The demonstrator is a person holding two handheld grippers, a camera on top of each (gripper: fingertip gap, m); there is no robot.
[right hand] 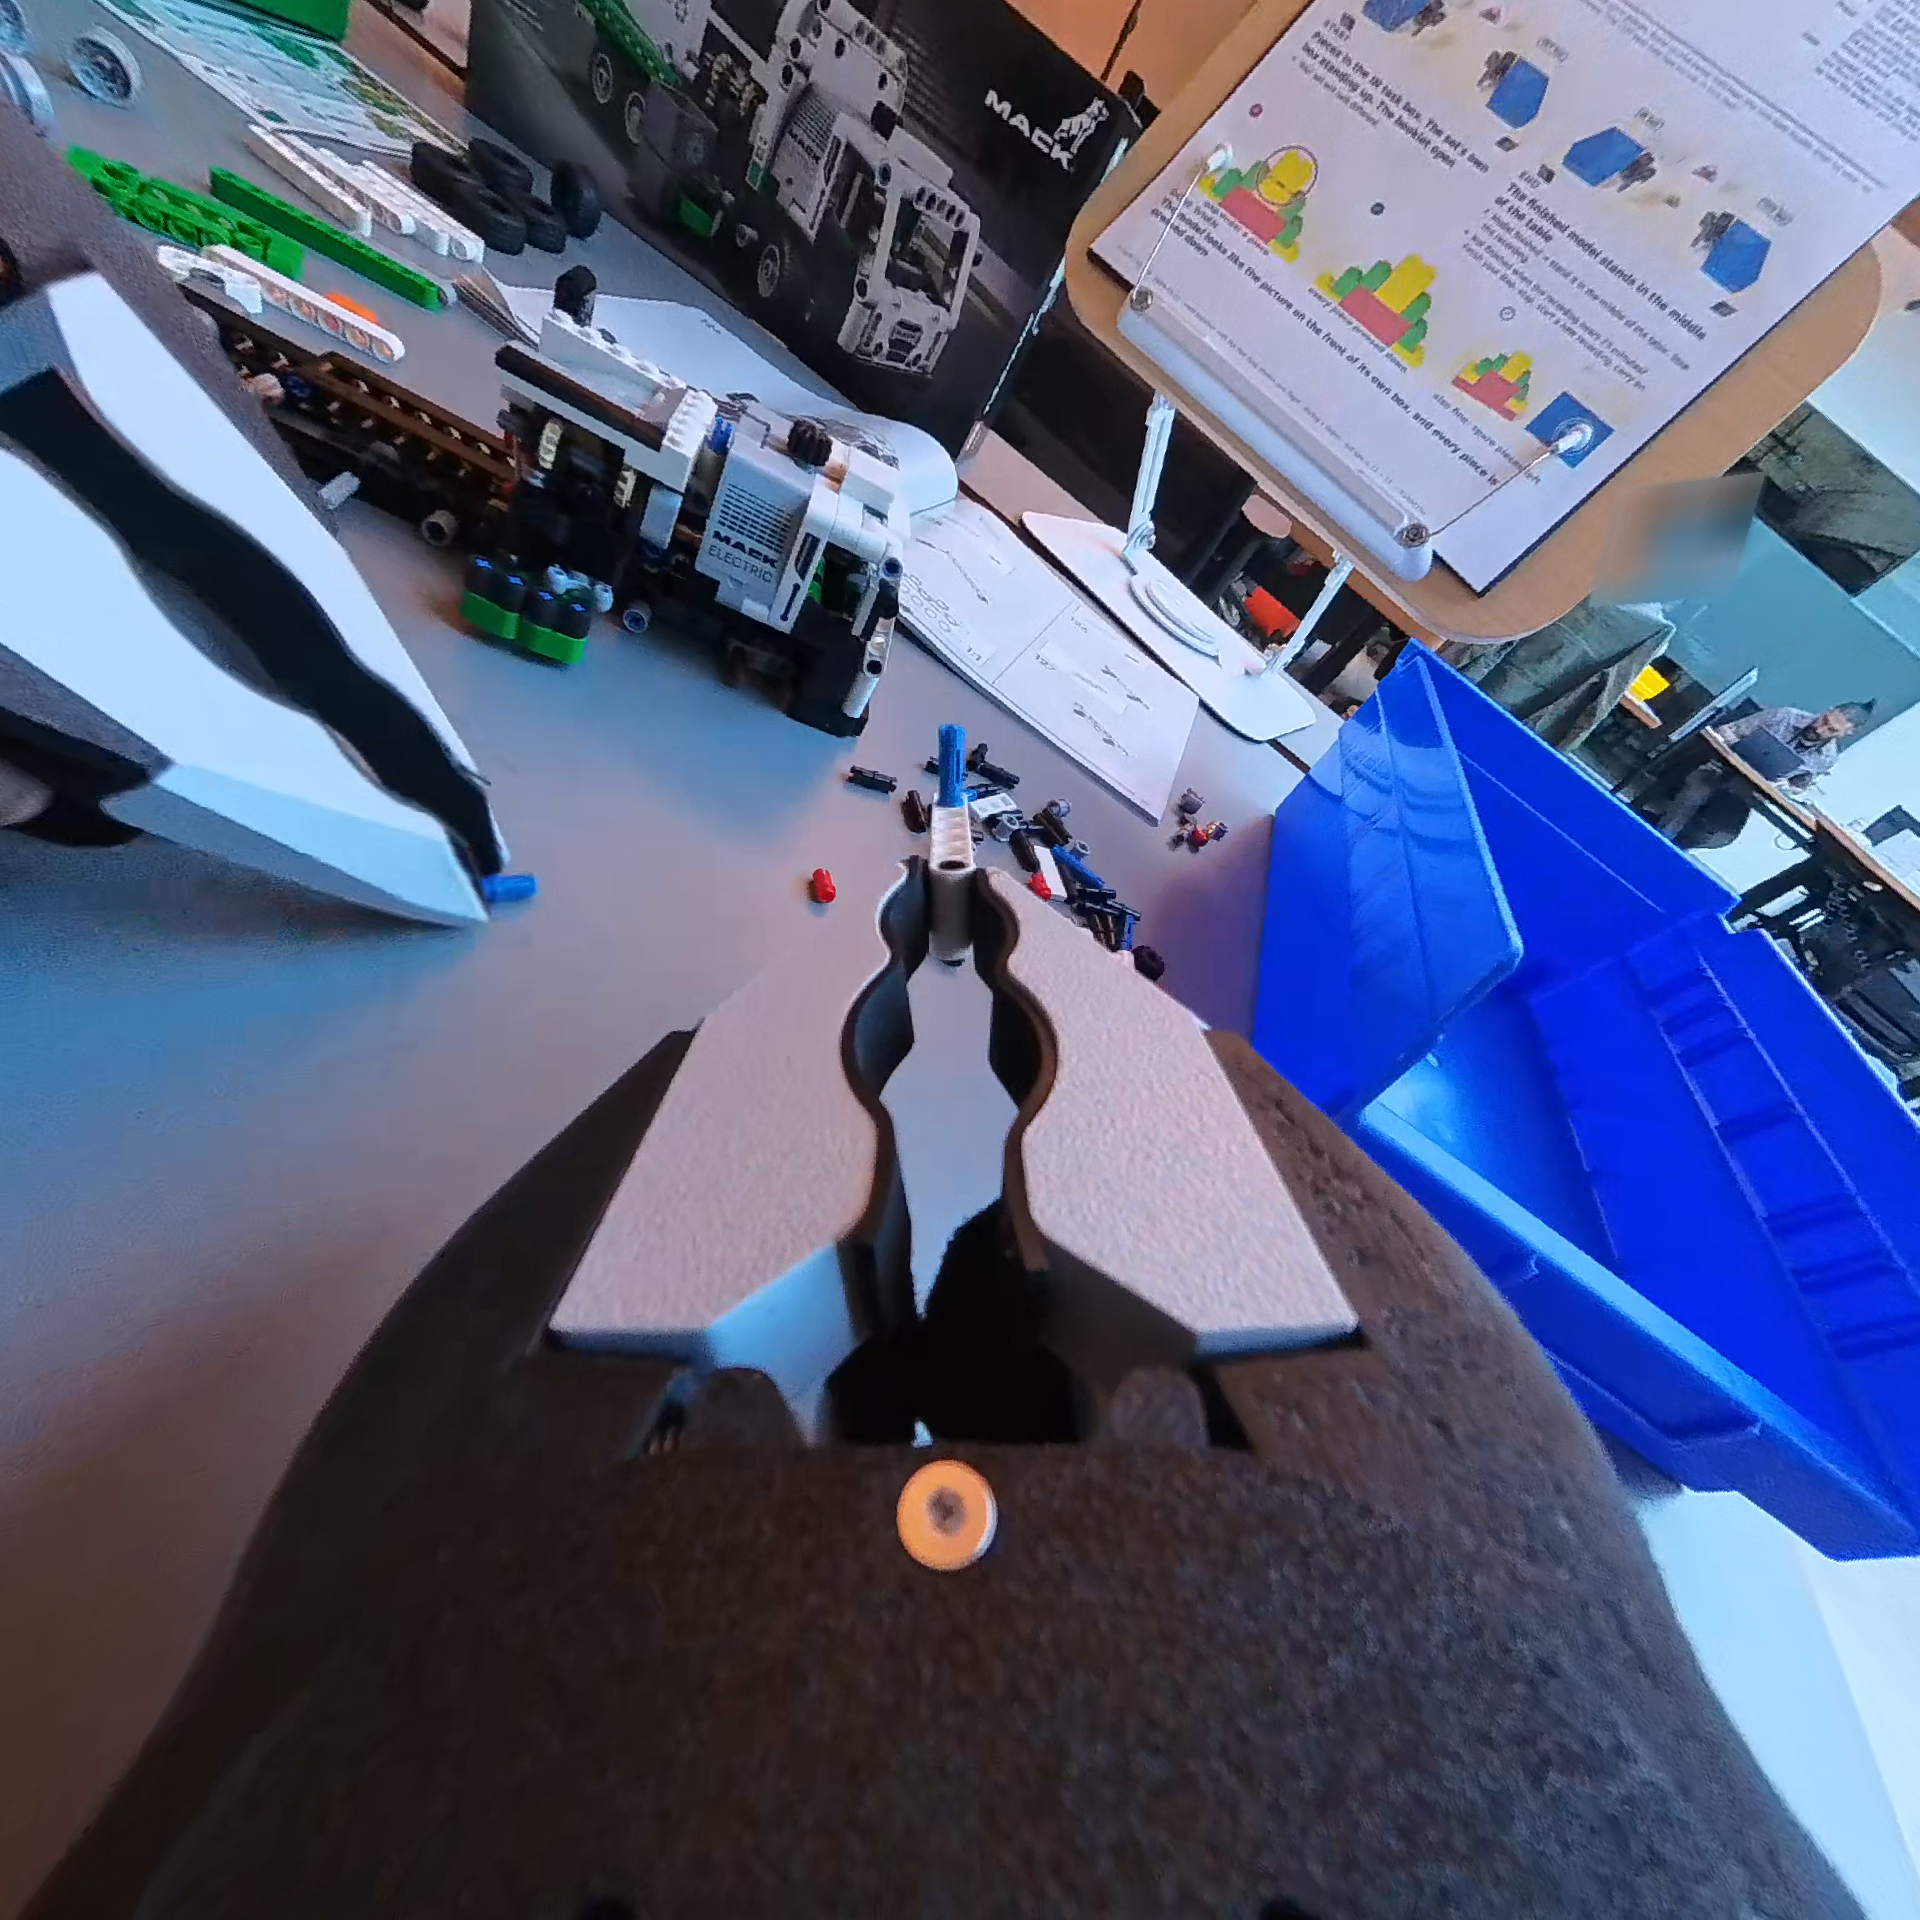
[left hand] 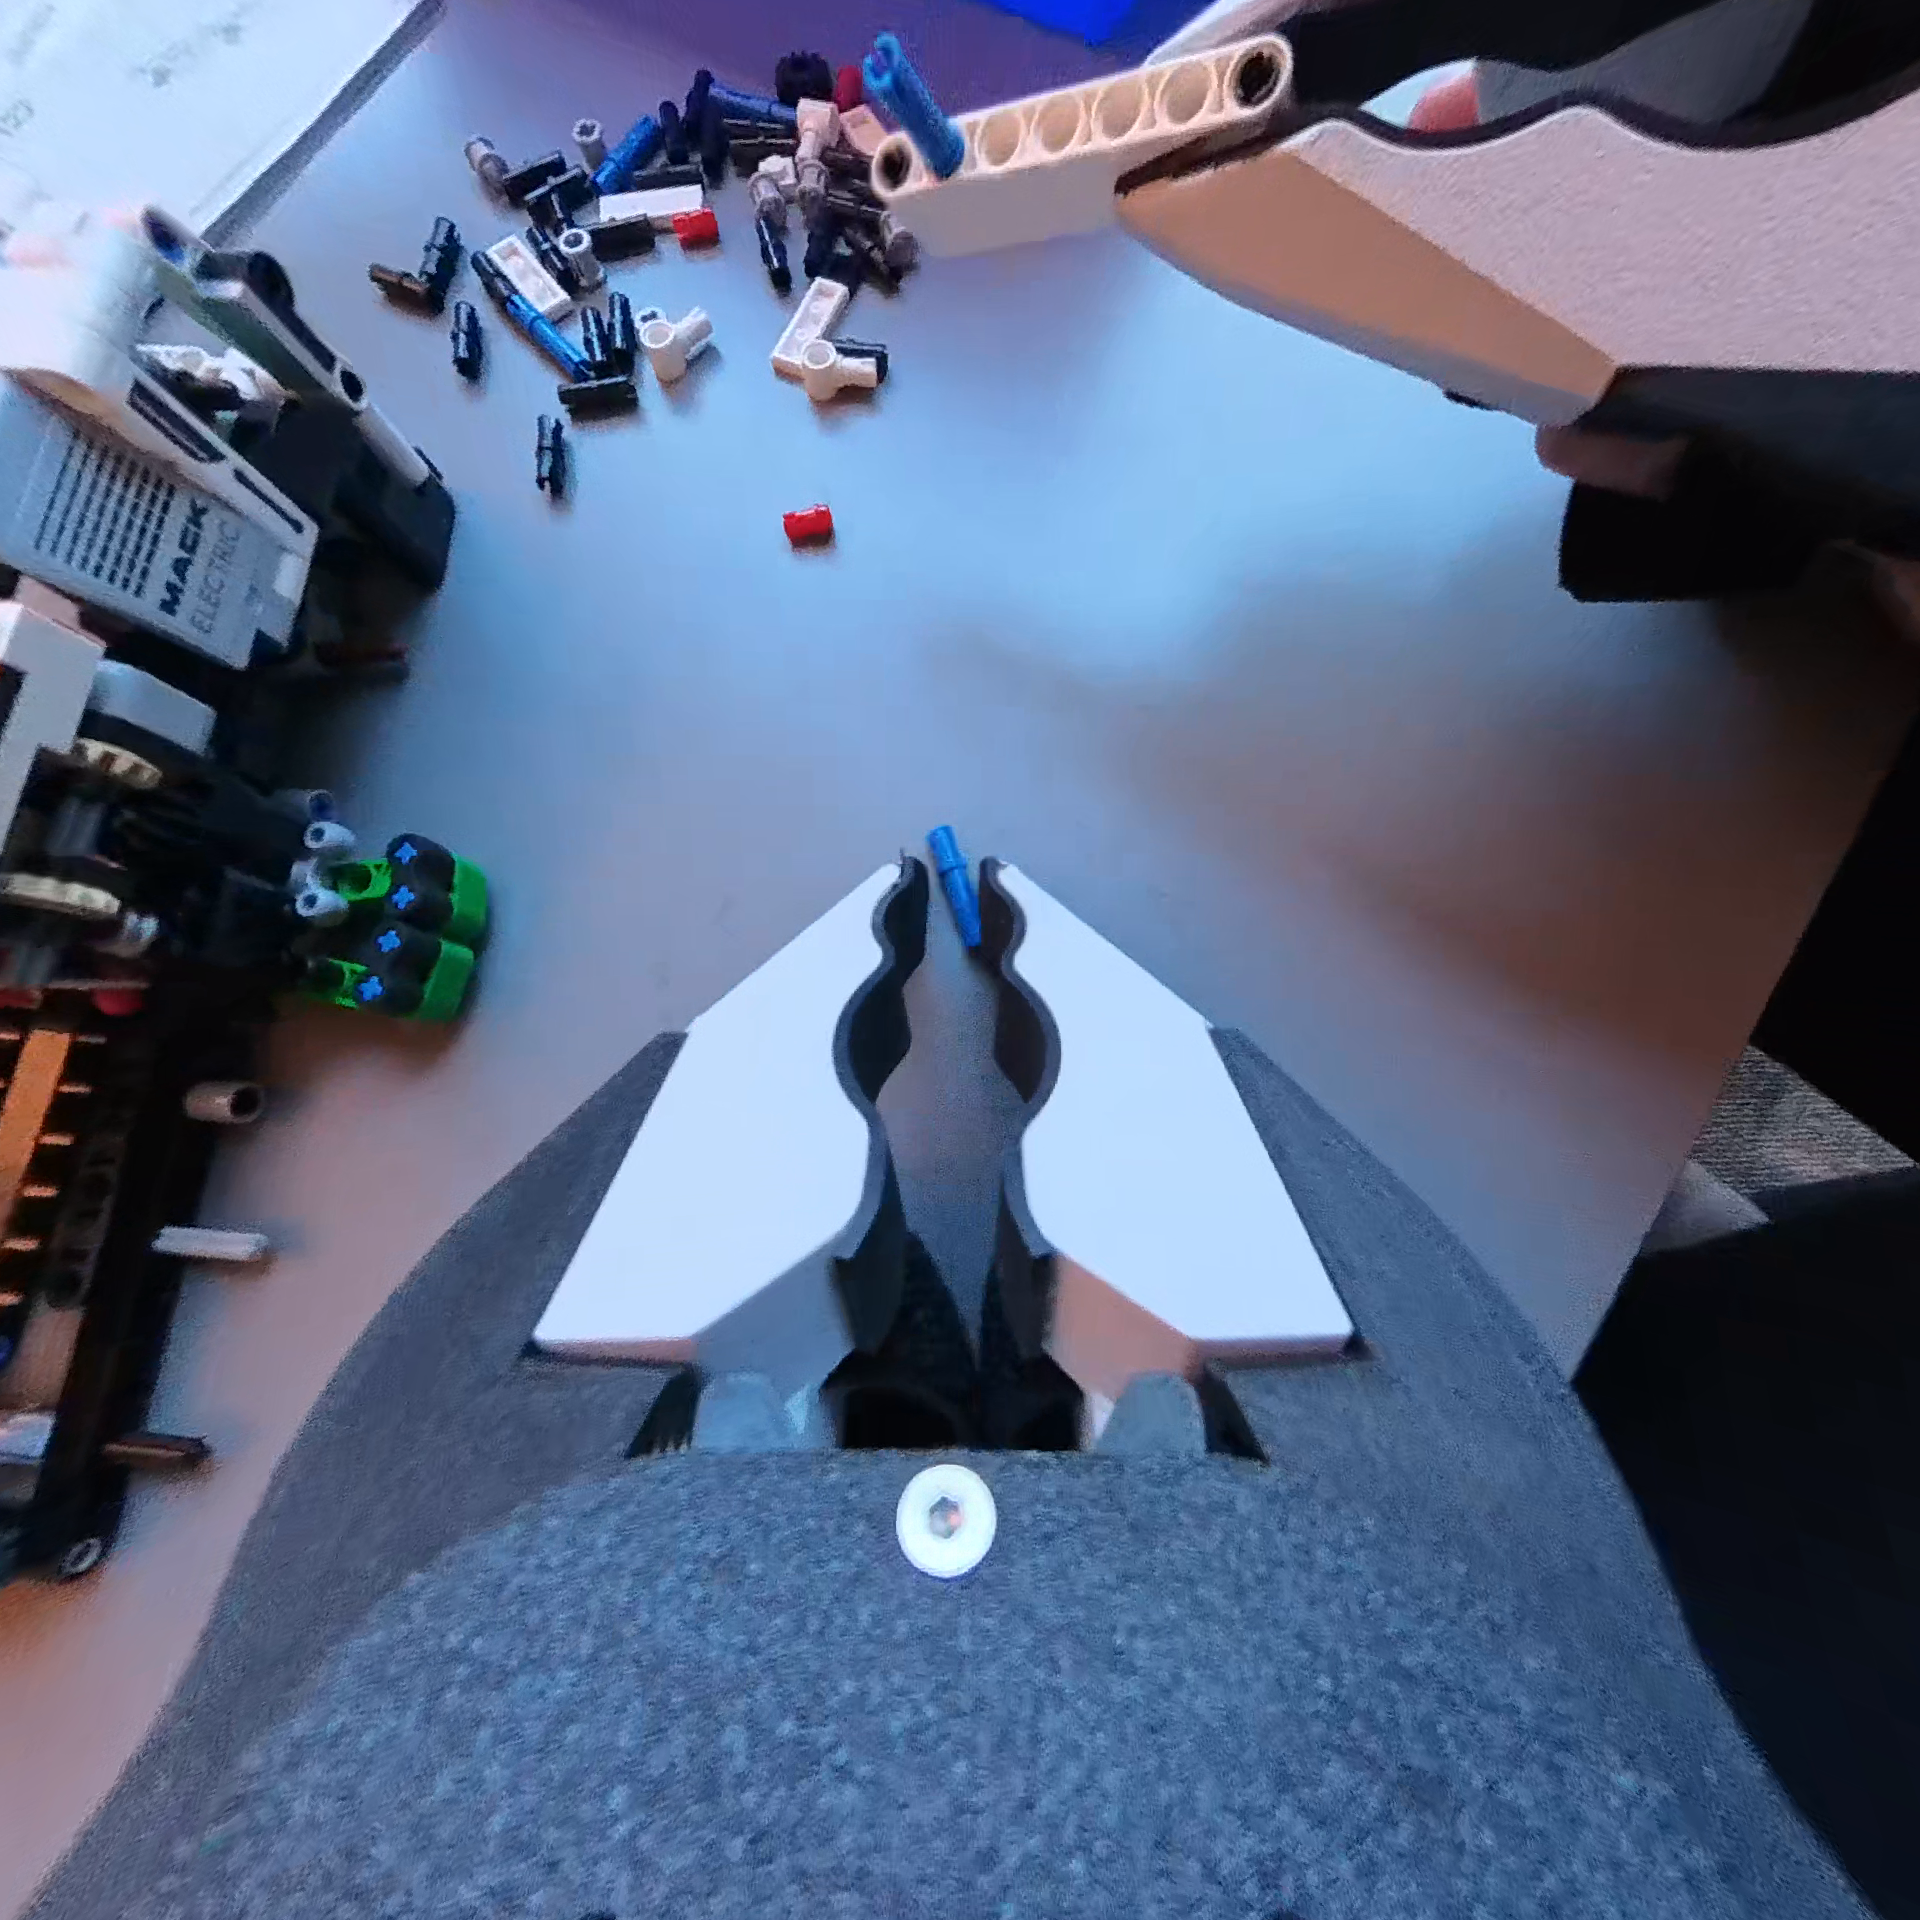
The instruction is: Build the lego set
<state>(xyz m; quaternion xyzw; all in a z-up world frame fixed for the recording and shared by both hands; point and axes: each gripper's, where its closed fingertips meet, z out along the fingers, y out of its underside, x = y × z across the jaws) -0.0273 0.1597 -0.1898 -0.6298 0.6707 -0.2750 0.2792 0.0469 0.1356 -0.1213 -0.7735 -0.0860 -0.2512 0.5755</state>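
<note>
Across the pale grey worktop (left hand: 1039,644) most of the middle lies bare, with a lone red piece (left hand: 807,525) on it and a scatter of small black, blue and white loose pieces (left hand: 675,229) toward the far side. Along one edge stands the part-built truck (right hand: 717,520) with green blocks (right hand: 525,613) beside it, and behind it the set's dark box (right hand: 831,177), an open instruction booklet (right hand: 1039,634) and a stand carrying a printed sheet (right hand: 1507,239). A blue bin (right hand: 1558,1039) crowds the worktop's other edge (an office room shows beyond it, blurred). The left gripper (left hand: 951,883) has its fingers closed on a small blue pin (left hand: 954,883), low over the open surface. The right gripper (right hand: 948,904) has its fingers clamped on one end of a white beam (left hand: 1081,156), raised above the loose pieces, with another blue pin (left hand: 914,104) standing in a hole near its far end.
</note>
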